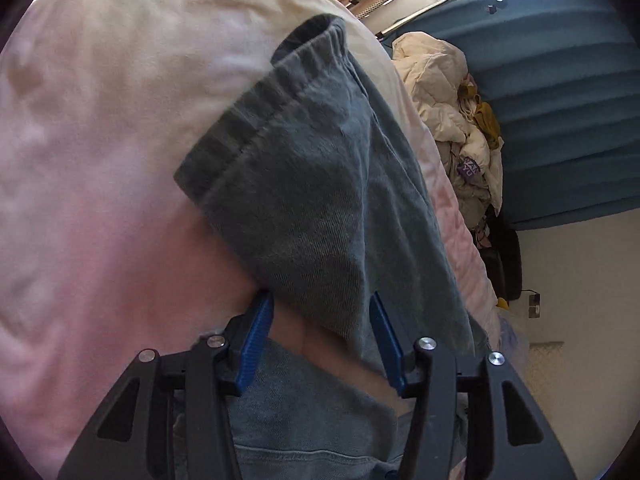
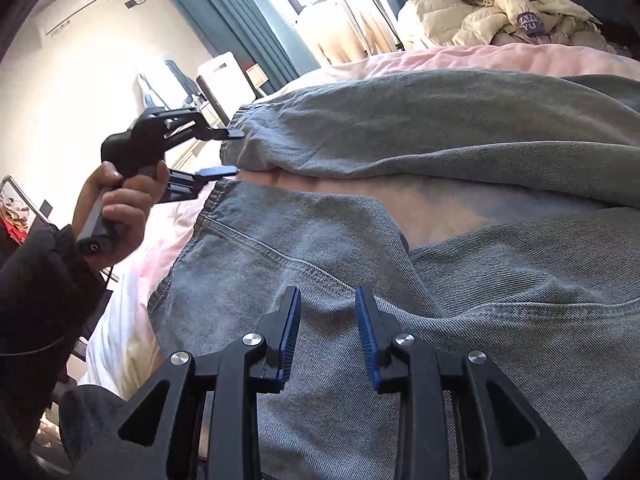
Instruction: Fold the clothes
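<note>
Jeans (image 2: 400,280) sprawl lengthwise across the bed (image 1: 80,160); your left gripper (image 1: 320,340), jaws parted, straddles the far leg's cuff, right gripper (image 2: 328,336) released.

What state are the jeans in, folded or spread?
Spread, not yet folded: the jeans lie on the pink bedding with both legs apart, bedding showing between them. Left tool is open at one cuff.

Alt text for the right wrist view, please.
The open right gripper hovers over grey-blue jeans spread on a pink bedsheet. At left, a hand holds the open left gripper at one leg's hem.
</note>
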Available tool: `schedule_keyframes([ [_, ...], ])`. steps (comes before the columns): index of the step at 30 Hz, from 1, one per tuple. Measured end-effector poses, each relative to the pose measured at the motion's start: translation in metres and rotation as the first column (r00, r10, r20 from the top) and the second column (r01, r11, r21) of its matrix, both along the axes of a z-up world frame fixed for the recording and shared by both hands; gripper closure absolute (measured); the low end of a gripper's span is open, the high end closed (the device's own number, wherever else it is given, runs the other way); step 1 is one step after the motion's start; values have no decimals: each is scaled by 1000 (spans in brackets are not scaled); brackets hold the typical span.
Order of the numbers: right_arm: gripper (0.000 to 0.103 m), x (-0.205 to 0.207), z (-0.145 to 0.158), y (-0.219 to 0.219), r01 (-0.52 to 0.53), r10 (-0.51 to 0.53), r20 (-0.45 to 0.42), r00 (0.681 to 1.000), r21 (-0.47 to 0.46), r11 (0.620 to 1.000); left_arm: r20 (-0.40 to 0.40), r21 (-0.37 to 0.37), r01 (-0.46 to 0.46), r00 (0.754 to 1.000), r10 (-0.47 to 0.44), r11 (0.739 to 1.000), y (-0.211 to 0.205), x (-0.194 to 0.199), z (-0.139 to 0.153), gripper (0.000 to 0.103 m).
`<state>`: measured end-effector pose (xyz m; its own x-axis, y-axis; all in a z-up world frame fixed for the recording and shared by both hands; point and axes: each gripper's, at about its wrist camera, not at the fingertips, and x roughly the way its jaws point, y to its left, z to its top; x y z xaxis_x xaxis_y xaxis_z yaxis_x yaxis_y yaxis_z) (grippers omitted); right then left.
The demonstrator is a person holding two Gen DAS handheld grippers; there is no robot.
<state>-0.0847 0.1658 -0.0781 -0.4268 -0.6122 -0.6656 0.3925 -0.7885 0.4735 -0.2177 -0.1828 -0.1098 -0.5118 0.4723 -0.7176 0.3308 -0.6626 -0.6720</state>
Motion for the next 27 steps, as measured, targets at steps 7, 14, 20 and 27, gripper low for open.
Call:
schedule_keyframes([
  [7, 75, -2, 10, 8, 14, -14, -21, 1000, -30, 999, -7, -46, -128, 992, 128, 991, 28, -16, -11, 62],
  [14, 75, -28, 7, 50, 108, -108, 6, 994, -98, 989, -66, -114, -178, 983, 171, 977, 32, -18, 25, 98],
  [20, 75, -39, 4, 95, 263, -251, 85, 964, -178, 948, -48, -3, -193, 980, 193, 981, 15, 10, 63, 98],
  [27, 75, -24, 19, 96, 264, -264, 20, 964, -134, 955, 74, -56, -147, 986, 151, 988, 10, 32, 12, 98],
])
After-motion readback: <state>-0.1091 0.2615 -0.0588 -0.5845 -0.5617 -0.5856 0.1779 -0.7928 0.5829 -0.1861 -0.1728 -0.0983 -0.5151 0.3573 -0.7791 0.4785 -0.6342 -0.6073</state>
